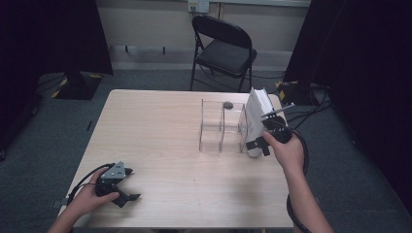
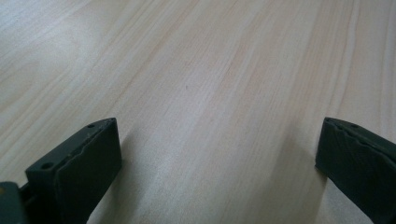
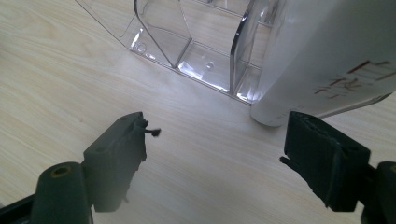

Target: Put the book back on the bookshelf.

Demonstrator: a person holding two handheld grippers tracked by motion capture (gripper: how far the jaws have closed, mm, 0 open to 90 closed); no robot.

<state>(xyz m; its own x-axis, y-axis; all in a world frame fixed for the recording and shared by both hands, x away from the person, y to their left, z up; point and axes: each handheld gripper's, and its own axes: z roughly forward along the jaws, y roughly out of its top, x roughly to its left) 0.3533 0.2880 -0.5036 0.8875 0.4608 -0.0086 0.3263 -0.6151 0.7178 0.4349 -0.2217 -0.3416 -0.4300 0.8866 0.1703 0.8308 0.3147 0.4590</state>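
Note:
A clear plastic organizer (image 1: pixel 221 127) (image 3: pixel 187 42) with several upright dividers stands on the right half of the table. A white glossy book (image 1: pixel 255 116) (image 3: pixel 322 51) with red characters stands tilted at its right end. Its near lower corner sits by the organizer's corner; whether it is inside the last slot I cannot tell. My right gripper (image 1: pixel 262 136) (image 3: pixel 219 128) hovers just in front of that corner. It is open, and only bare table lies between its jaws. My left gripper (image 1: pixel 130 184) (image 2: pixel 219 133) rests open over bare wood at the table's near left.
A small grey lump (image 1: pixel 227 104) lies at the organizer's far end. A black folding chair (image 1: pixel 223 48) stands behind the wooden table (image 1: pixel 155 131). Cables (image 1: pixel 311 111) trail past the table's far right corner.

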